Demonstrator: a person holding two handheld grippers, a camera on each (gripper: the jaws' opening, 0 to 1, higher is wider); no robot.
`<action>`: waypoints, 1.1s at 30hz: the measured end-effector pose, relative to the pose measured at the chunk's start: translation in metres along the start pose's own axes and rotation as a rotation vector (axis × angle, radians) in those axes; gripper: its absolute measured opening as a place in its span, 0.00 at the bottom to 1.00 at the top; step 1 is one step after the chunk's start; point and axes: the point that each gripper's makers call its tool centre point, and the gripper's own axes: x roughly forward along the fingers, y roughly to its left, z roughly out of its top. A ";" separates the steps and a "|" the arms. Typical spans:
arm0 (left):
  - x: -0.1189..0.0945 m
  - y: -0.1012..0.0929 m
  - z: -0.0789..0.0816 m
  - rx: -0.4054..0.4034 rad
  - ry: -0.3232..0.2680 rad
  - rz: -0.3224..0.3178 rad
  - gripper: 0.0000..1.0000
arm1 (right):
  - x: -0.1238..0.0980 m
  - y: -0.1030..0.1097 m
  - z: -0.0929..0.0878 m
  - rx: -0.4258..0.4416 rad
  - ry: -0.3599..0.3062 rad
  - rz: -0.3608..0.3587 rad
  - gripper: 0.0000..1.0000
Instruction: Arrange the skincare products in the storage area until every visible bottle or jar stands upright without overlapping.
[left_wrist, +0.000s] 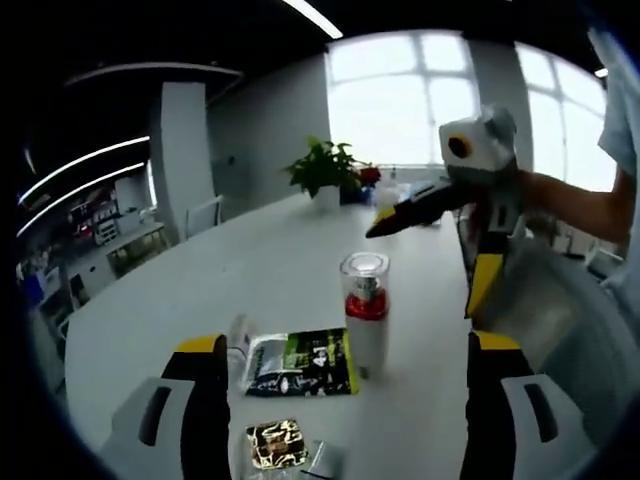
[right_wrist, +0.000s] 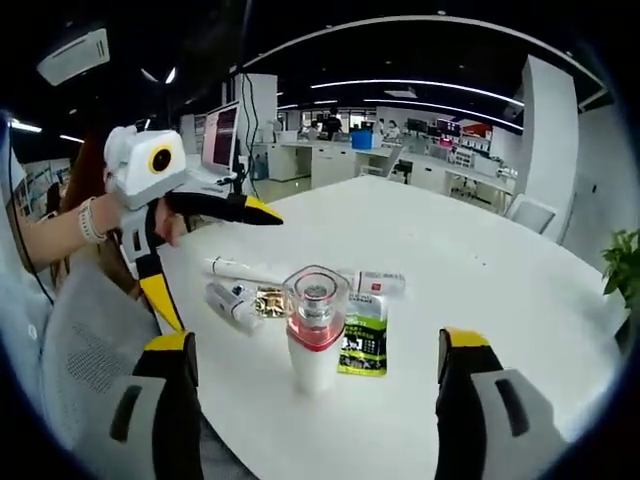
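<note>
A: Standing upright on the white table (right_wrist: 480, 250), where is the pump bottle (right_wrist: 314, 330)?

B: Ahead of my right gripper (right_wrist: 315, 400), sachet (right_wrist: 364, 335) touching beside it, tubes (right_wrist: 232, 303) behind.

A: Fingers?

B: Both spread, holding nothing; my left gripper (left_wrist: 348, 400) faces the bottle too.

Glaring window (left_wrist: 400, 95) backlight (fisheye-warped edges)

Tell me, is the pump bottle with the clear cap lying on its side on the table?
No, the pump bottle stands upright on the white table, with the green sachet lying flat beside it.
</note>
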 end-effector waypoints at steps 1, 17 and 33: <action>-0.002 0.000 0.000 0.000 -0.001 0.005 0.97 | 0.000 0.001 0.001 -0.001 -0.001 -0.001 1.00; -0.037 0.019 -0.005 -0.053 0.042 0.169 0.97 | 0.002 -0.004 -0.004 -0.021 0.036 -0.040 1.00; -0.047 0.029 -0.015 -0.052 0.087 0.205 0.97 | 0.003 0.000 -0.006 -0.054 0.063 -0.024 1.00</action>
